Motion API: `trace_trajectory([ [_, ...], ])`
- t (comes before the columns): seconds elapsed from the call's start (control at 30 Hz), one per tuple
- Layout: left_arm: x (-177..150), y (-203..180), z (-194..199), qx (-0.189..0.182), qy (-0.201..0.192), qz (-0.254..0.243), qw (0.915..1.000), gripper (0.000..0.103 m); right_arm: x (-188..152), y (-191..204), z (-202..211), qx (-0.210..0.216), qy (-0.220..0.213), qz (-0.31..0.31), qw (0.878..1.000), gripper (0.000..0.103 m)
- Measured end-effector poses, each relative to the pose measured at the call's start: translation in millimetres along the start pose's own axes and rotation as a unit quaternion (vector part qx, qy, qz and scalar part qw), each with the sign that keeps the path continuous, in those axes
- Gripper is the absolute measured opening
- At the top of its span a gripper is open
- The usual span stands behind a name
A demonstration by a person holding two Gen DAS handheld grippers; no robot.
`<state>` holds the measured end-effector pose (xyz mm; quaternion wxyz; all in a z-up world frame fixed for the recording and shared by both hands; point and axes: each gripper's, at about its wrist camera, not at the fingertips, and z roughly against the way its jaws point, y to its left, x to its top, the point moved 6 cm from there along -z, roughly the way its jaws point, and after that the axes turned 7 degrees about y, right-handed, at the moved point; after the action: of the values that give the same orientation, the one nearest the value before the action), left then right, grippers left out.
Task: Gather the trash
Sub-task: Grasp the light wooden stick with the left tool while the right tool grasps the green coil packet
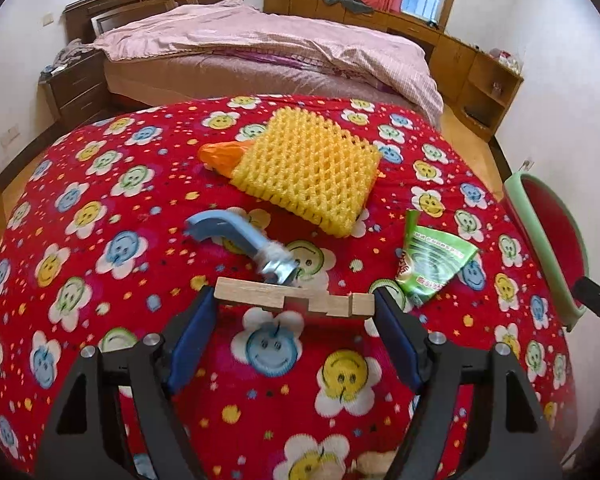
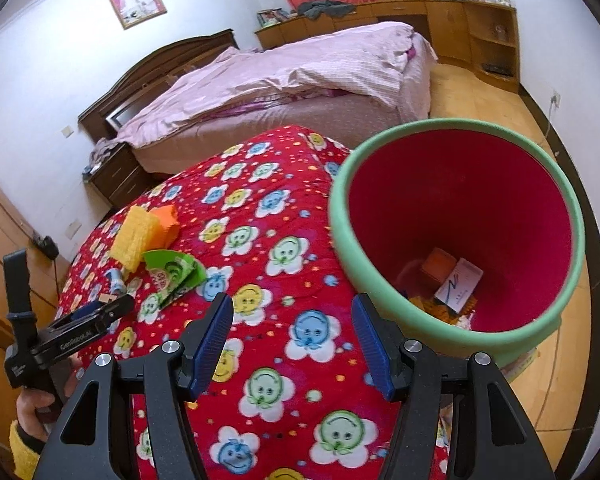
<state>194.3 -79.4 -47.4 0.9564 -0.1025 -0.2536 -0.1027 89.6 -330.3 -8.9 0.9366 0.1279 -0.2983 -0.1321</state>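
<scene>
At the far left of the right wrist view, a hand [image 2: 34, 404] with a yellow cuff holds the left gripper [image 2: 112, 306] low over the red flowered blanket [image 2: 260, 280], its tips near a small cluster of trash. The left wrist view shows that gripper [image 1: 296, 304] clamped on a notched wooden block [image 1: 296, 300], which spans the gap between the two blue pads [image 1: 192, 344], each end pressed against one pad. Just beyond the block a blue curved plastic piece [image 1: 236, 240] with a metal end lies blurred on the blanket, its metal end right behind the block's upper edge. Farther back sits a yellow foam net [image 1: 312, 172], with an orange piece [image 1: 220, 156] sticking out from under its left side. To the right of the block lies a torn green wrapper [image 1: 432, 256], close to the right pad, though whether they touch is unclear. At the right edge of this view stands the bin [image 1: 540, 236], green rimmed and red inside. In the right wrist view the right gripper [image 2: 296, 340] hovers with its jaws apart and nothing between them, over the blanket just left of the bin [image 2: 344, 248]. Inside the bin lie an orange box [image 2: 438, 264] and a white card [image 2: 460, 284] among other scraps. A bed [image 2: 284, 76] with pink covers stands behind.
</scene>
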Motion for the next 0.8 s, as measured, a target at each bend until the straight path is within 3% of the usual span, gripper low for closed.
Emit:
trace_trajectory([
  [0.43, -13, 48, 37, 0.021, -0.034, 0.091, 0.9950, 0.078, 1, 56, -32, 0.023, 0.025, 0.046, 0.998, 0.064],
  [0.53, -15, 57, 41, 0.030, -0.037, 0.102, 0.9937, 0.078, 0, 73, -45, 0.029, 0.036, 0.058, 0.997, 0.077],
  [0.8, -17, 74, 40, 0.049, -0.038, 0.121, 0.9908, 0.078, 5, 104, -85, 0.008, 0.057, 0.097, 0.994, 0.078],
])
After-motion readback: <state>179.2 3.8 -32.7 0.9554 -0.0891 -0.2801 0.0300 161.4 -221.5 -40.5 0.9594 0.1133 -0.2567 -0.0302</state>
